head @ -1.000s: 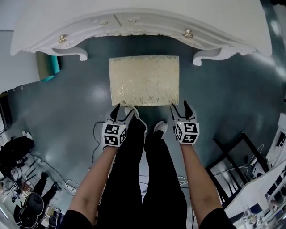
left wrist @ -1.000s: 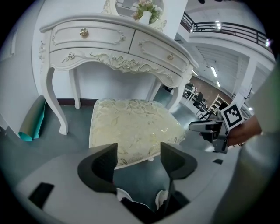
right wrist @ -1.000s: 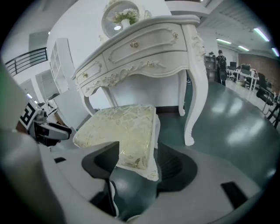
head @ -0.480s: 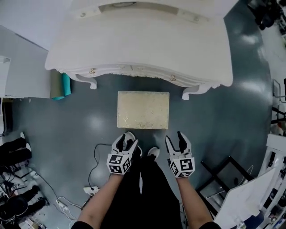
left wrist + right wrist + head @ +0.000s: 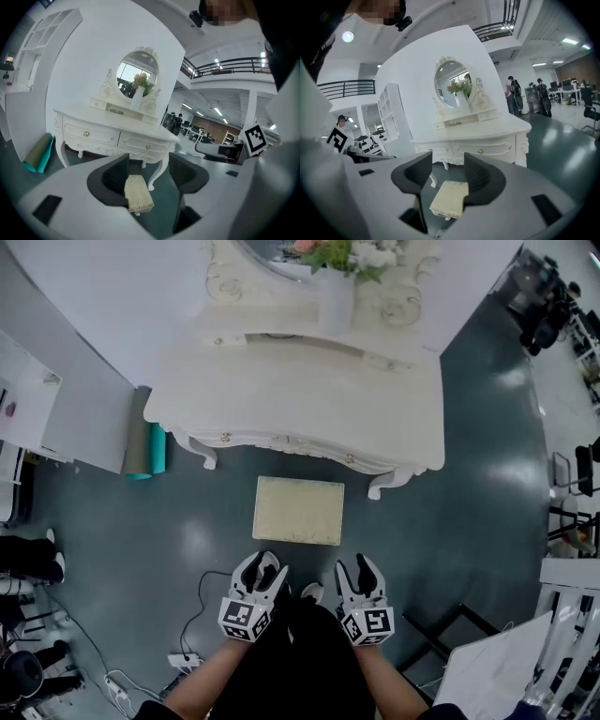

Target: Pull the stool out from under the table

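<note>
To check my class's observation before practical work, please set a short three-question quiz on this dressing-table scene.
1. True or false: the stool stands wholly under the dressing table.
2. What stands on the table top? A) vase of flowers B) lamp C) laptop
3. In the head view, on which side of the table is the rolled mat?
Key: 1 false, it stands out in front; 2 A; 3 left.

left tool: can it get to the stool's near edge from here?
Probably yes: only floor separates the left tool, jaws closing on nothing, from the stool; it's apart, so a move forward is needed.
</note>
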Demonstrator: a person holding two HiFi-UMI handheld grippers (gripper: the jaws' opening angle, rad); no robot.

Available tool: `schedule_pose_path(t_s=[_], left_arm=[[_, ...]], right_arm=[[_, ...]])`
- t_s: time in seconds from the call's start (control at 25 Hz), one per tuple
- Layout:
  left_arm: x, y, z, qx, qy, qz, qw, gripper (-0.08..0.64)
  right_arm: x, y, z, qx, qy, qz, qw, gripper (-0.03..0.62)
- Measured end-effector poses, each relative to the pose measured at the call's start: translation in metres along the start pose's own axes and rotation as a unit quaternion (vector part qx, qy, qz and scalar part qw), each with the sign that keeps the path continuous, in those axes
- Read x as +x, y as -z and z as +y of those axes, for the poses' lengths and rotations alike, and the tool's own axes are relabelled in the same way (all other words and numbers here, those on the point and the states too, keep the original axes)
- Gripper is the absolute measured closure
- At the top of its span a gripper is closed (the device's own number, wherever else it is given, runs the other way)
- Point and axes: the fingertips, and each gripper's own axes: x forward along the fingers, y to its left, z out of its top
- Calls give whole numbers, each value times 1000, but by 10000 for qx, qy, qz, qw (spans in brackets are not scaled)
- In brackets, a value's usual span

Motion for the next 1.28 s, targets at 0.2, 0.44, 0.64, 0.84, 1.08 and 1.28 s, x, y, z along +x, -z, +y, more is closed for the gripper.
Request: schedule_pose_path(t_s=[0.2,0.44,0.64,0.84,1.08,1.28], left_arm=[[-22,-44,-23,84,133,-246,9996,290],[-51,-93,-51,320,220,-643,9972,373],[-67,-150,-76,330,385,-1086,9928,377],[-91,-205,-101,456,474,-1626,9845,450],[-104,-230,-108,686,378,-1876,9791,542],[-107,-219,-124,901,313,-1709,9807,546]], right_arm=[[-18,-68,11,-383,31,-467,9982,383],[-48,-118,43,-551,-207,-682,9959,412],[-72,-151,71,-568,-392,-996,9926,468],[-96,-172,76,-797,-191,-1215,9892,537],[-108,-205,81,-858,-76,-1512,9847,574],[-119,-227,96,-1047,-254,-1568,9817,574]])
